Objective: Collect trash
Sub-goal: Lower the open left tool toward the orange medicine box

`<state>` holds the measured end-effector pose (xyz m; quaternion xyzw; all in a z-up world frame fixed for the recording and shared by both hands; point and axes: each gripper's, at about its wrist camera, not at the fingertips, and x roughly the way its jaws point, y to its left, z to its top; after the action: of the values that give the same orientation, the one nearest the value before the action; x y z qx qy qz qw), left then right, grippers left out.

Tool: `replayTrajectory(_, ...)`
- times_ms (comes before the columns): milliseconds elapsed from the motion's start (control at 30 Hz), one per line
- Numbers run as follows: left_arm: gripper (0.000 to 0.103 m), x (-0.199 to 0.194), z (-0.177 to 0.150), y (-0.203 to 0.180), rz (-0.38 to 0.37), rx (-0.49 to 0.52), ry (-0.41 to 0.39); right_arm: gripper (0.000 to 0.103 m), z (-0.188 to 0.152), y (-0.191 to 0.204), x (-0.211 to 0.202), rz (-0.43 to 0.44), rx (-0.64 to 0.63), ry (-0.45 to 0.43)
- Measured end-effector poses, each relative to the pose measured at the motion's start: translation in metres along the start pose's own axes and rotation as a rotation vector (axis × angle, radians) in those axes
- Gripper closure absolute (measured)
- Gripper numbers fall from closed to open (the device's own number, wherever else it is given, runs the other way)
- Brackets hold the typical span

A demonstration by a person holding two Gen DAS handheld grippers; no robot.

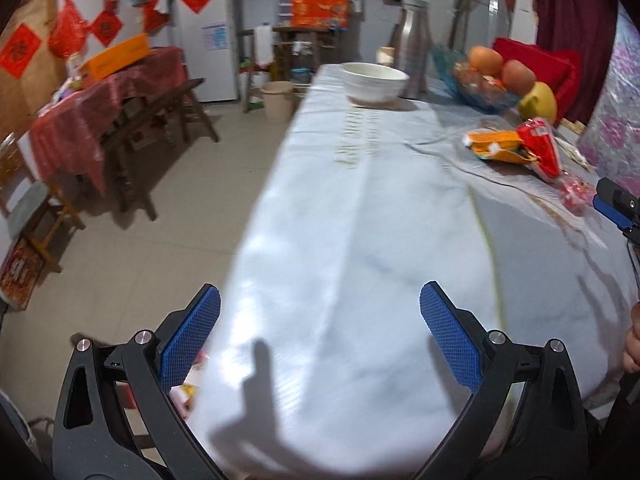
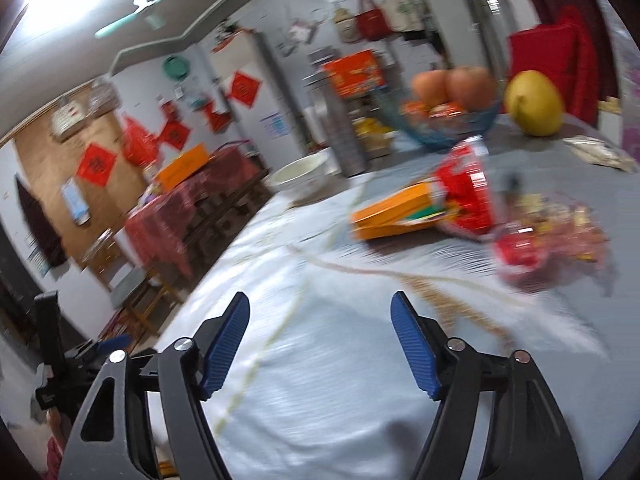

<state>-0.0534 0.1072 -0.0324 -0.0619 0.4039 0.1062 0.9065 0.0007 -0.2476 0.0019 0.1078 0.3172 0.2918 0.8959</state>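
Observation:
Trash lies on the pale blue tablecloth (image 1: 360,200): an orange flat packet (image 1: 496,145), a red snack bag (image 1: 540,148) and a crumpled clear wrapper with red print (image 1: 576,194). In the right wrist view the orange packet (image 2: 396,212), the red bag (image 2: 466,192) and the clear wrapper (image 2: 548,236) lie ahead and to the right. My left gripper (image 1: 320,316) is open and empty over the table's near left edge. My right gripper (image 2: 320,320) is open and empty, short of the trash. Its tip shows in the left wrist view (image 1: 618,206).
A white bowl (image 1: 374,82), a steel flask (image 1: 414,46), a blue glass fruit bowl (image 1: 476,84) and a yellow pear (image 2: 534,104) stand at the table's far end. A red-clothed side table (image 1: 108,108) and wooden chairs stand to the left across the tiled floor.

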Motion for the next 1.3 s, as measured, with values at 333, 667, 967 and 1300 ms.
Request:
replayTrajectory(333, 0.007, 0.046, 0.044, -0.078, -0.052, 0.146, -0.003, 0.022, 0.006, -0.085, -0.003, -0.278, 0.071, -0.045)
replayTrajectory(667, 0.007, 0.086, 0.083, -0.163, -0.096, 0.295, -0.026, 0.021, 0.006, -0.130, -0.019, -0.356, 0.152, -0.079)
replayTrajectory(967, 0.007, 0.122, 0.107, -0.205, -0.001, 0.419, -0.086, 0.021, 0.005, -0.142, -0.019, -0.292, 0.227, -0.081)
replayTrajectory(1300, 0.043, 0.147, 0.113, -0.236, -0.006, 0.533, -0.068, 0.021, 0.005, -0.146, -0.017, -0.258, 0.246, -0.074)
